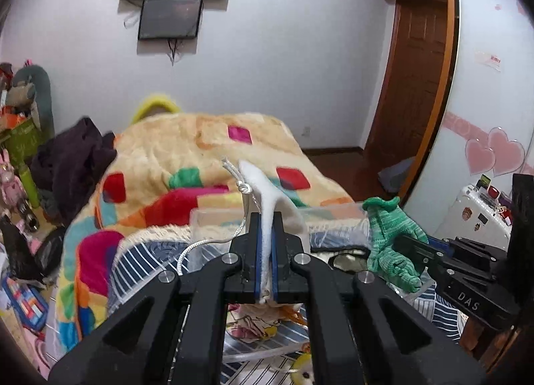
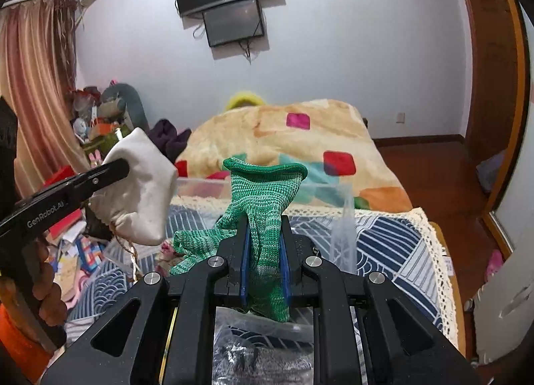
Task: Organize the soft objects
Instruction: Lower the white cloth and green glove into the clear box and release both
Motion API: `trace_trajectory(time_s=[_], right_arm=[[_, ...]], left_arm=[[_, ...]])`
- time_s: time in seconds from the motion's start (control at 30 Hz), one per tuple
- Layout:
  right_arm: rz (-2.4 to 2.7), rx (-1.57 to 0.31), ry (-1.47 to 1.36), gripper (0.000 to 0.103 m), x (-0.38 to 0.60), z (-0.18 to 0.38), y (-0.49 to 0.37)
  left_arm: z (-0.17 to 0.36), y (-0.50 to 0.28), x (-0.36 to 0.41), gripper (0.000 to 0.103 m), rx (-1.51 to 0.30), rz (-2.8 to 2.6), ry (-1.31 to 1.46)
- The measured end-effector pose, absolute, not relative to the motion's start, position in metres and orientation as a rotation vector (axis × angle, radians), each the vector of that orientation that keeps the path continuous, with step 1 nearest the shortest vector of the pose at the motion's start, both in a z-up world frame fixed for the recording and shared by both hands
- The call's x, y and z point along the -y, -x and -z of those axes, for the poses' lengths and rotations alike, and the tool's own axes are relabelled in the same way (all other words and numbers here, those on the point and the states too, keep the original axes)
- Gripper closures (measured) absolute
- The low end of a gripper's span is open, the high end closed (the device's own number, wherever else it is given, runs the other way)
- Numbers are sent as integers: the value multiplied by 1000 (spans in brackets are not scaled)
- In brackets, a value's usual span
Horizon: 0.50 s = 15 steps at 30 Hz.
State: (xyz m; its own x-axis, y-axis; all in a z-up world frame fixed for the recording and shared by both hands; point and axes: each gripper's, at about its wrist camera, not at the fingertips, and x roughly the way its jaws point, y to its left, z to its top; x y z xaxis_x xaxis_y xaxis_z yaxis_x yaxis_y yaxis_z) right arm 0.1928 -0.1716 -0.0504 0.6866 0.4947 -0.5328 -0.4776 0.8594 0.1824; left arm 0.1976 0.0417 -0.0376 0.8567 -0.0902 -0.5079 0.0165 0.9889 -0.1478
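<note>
Both soft items are being carried in the air, neither put away. The left gripper (image 1: pixel 266 218) is clenching a white drawstring pouch (image 2: pixel 137 191), and the right gripper (image 2: pixel 264 234) is clenching a green knit glove (image 2: pixel 263 191). Just beyond them a clear plastic bin (image 2: pixel 320 189) is sitting on the bed, probably the destination. Nothing is blocking it, though the pouch's dangling cord (image 1: pixel 203 244) could be snagging. The patchwork blanket (image 1: pixel 200 144) is lying further back.

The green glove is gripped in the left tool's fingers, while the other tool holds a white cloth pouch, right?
Not quite: the green glove is gripped by the right gripper, as the right wrist view shows. The white cloth pouch is in the left gripper.
</note>
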Motion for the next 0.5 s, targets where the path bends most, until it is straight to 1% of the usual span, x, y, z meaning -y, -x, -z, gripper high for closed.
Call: trace_trajectory(time_s=[0.23, 0.5], right_arm=[[-536, -680, 20, 89, 163, 68, -202], [-543, -756, 56, 88, 154, 81, -209]], left_arm=[[83, -223, -31, 100, -683, 84, 138], [101, -230, -24, 100, -749, 88, 95]])
